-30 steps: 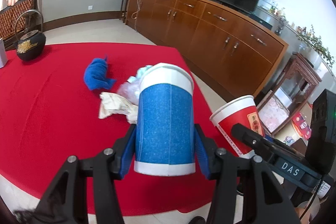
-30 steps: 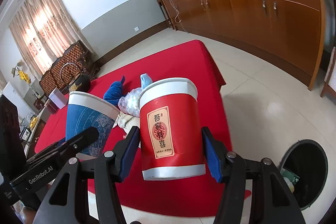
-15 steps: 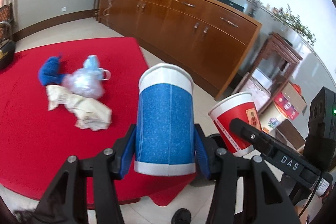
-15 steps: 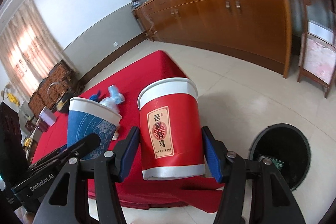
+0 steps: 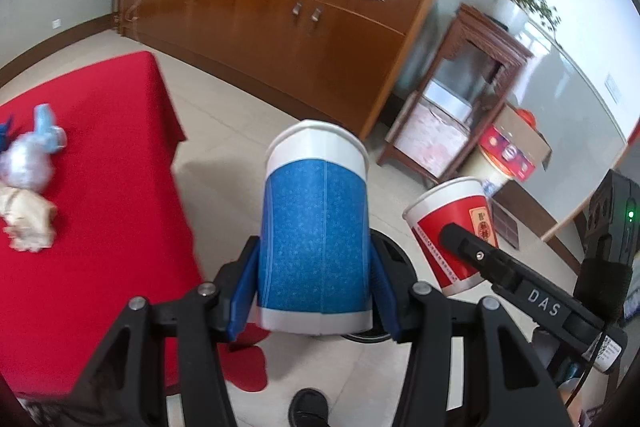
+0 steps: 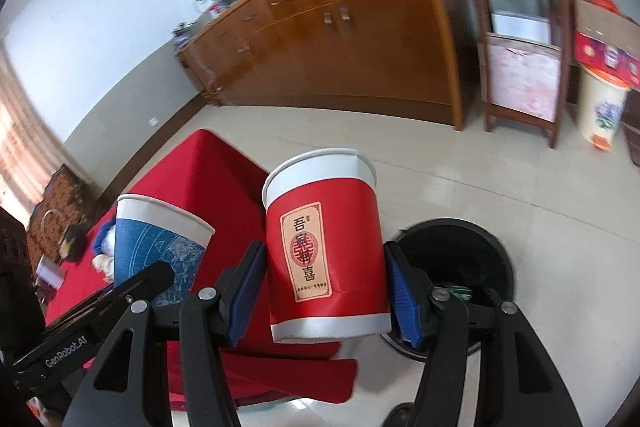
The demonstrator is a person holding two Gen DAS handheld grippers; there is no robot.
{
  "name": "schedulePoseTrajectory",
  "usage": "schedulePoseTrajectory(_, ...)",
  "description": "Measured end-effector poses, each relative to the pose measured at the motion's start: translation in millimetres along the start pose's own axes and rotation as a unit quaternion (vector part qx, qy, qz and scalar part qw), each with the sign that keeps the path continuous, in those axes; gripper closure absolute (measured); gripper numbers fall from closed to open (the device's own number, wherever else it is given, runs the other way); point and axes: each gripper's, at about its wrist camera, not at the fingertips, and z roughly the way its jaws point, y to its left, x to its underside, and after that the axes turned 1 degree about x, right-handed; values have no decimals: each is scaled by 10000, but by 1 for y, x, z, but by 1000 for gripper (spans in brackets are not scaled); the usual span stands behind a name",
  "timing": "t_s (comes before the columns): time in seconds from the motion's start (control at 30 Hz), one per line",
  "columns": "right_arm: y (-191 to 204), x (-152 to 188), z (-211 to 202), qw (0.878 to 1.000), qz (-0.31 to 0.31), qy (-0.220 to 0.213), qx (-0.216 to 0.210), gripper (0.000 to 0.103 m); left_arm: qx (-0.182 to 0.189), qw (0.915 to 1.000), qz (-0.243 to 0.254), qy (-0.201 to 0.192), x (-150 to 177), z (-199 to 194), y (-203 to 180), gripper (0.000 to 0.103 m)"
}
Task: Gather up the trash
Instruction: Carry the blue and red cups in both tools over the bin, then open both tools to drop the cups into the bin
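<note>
Two wrist views, each looking along a handheld gripper. The left gripper [image 5: 314,291] grips a blue paper cup [image 5: 314,239] upright between its blue pads, jaws closed on the cup's lower sides. The cup has a white rim and white base; its inside cannot be seen from here. The right gripper [image 6: 326,291] clamps a red paper cup [image 6: 324,251] the same way, upright, with a cream label of red characters facing the camera. Its inside is also out of view.

Both cups hang in the air past the edge of a table covered with a red cloth [image 5: 100,227]. On the cloth, at the left edge of the left view, lie a crumpled clear plastic bag with a pale blue piece [image 5: 30,159] and a wad of crumpled paper [image 5: 28,223].

On the tiled floor just behind and below the red cup stands a round black bin [image 6: 456,267], open at the top. Something green and white lies inside it, too small to identify. In the left view the bin is mostly hidden behind the blue cup.

A long brown sideboard [image 6: 340,43] runs along the far wall.
</note>
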Motion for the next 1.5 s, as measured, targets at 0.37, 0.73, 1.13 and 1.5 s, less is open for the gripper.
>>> schedulePoseTrajectory(0.37, -94, 6, 20, 9963, 599, 307, 543, 42, 224, 9980, 183, 553, 12, 64, -39, 50)
schedulePoseTrajectory(0.73, -155, 2, 93, 9839, 1140, 1123, 800, 42, 200, 9924, 137, 1208, 34, 132, -52, 49)
schedulePoseTrajectory(1.13, -177, -2, 127, 9730, 1372, 1541, 1039, 36, 80, 9866, 96, 1624, 41, 171, -56, 40)
schedulePoseTrajectory(1.5, -163, -16, 91, 9771, 1170, 763, 1606, 26, -22, 9893, 203, 1446, 30, 159, -58, 35)
